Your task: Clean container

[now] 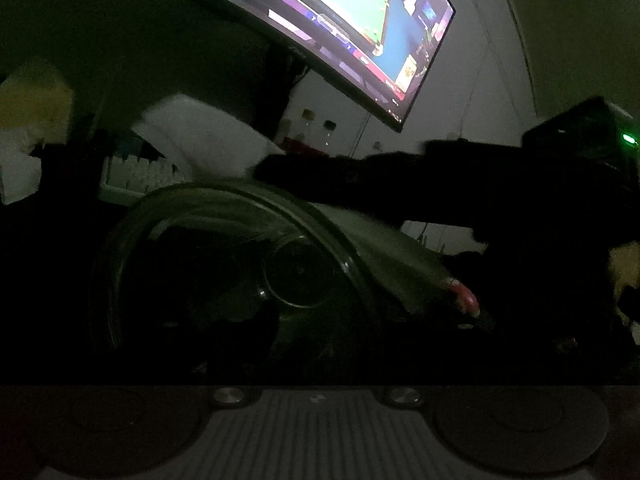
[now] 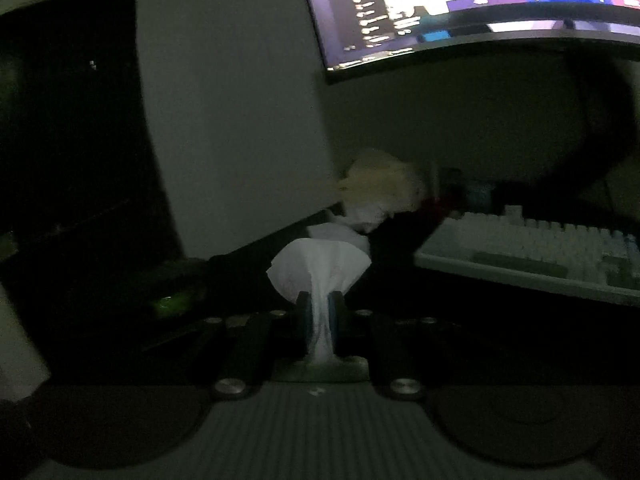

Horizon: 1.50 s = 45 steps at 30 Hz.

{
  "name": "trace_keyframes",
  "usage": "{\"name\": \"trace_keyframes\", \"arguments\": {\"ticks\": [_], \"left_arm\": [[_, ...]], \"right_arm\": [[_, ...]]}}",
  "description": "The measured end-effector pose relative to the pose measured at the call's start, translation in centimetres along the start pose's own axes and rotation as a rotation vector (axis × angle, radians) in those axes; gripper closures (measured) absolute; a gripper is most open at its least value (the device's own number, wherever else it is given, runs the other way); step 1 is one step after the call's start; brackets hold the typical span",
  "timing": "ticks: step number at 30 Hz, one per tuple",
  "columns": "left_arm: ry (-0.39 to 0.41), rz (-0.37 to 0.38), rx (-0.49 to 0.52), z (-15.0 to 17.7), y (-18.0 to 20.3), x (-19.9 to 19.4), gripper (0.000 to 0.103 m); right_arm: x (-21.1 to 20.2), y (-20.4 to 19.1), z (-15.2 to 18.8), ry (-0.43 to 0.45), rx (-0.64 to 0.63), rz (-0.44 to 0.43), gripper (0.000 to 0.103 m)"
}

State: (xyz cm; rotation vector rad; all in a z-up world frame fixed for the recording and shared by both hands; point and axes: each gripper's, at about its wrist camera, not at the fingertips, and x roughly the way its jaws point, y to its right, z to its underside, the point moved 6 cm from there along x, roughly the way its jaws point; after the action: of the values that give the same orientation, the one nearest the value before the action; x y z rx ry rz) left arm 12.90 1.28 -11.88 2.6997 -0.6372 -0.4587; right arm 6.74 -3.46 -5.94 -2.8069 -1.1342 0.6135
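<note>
Container (image 1: 224, 264): a clear glass jar lying tilted, mouth toward your left gripper's camera, filling the near field. Whether your left gripper holds it cannot be told; its fingers are lost in the dark. Your right gripper (image 2: 319, 312) is clamped on a white tissue (image 2: 318, 266) that fans out past the fingertips. Beyond lie a keyboard (image 2: 540, 248) and a lit monitor (image 1: 344, 20). Risks, as judged: the glass may slip or roll in poor light, and a thin tissue may tear or pull free when pressed inside.
</note>
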Motion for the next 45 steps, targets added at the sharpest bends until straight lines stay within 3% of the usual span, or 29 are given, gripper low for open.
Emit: {"name": "trace_keyframes", "arguments": {"ticks": [5, 7, 10, 12, 20, 21, 26, 31, 33, 38, 40, 45], "left_arm": [[-0.001, 0.004, -0.025, -0.2, -0.4, 0.1, 0.064], [-0.001, 0.005, -0.029, -0.2, -0.4, 0.1, 0.064], [-0.006, 0.0, -0.014, -0.1, -0.3, 0.1, 0.064], [-0.018, -0.012, 0.005, 0.0, -0.1, 0.2, 0.067], [-0.037, -0.055, 0.032, 0.3, -0.7, 0.2, 0.071], [-0.035, -0.051, 0.026, 0.3, -0.8, 0.2, 0.074], [0.015, -0.008, 0.02, 0.2, -0.9, -0.2, 0.091], [0.141, 0.119, -0.082, -1.3, -0.6, -1.7, 0.1], [0.151, 0.151, -0.124, -1.9, -0.4, -2.0, 0.096], [0.136, 0.123, -0.071, -1.7, 0.3, -1.6, 0.094], [0.102, 0.125, -0.031, -1.3, 0.6, -1.4, 0.09], [0.007, 0.06, 0.092, 0.1, 0.7, -1.1, 0.071]], "right_arm": [[0.0, 4.8, -0.4, -0.012, 0.123, 0.217, 0.091], [0.0, 3.7, -0.5, -0.008, 0.093, 0.192, 0.091], [0.0, 0.1, -0.3, -0.003, -0.002, 0.027, 0.091], [-0.1, -1.2, -0.2, -0.002, -0.044, -0.024, 0.091], [0.0, 3.8, -0.5, 0.0, 0.067, 0.187, 0.091], [0.0, 4.0, -0.5, 0.002, 0.068, 0.195, 0.091], [-0.3, 1.0, -0.4, 0.017, 0.003, 0.074, 0.092], [-1.0, 4.0, -1.3, 0.054, 0.11, 0.15, 0.093], [-2.0, 4.2, -1.8, 0.066, 0.116, 0.142, 0.093], [-1.8, 2.7, -1.3, 0.023, 0.07, 0.114, 0.093], [-1.4, 2.0, -0.5, -0.014, 0.057, 0.111, 0.093], [-1.0, 1.7, -0.1, -0.014, 0.048, 0.124, 0.093]]}}
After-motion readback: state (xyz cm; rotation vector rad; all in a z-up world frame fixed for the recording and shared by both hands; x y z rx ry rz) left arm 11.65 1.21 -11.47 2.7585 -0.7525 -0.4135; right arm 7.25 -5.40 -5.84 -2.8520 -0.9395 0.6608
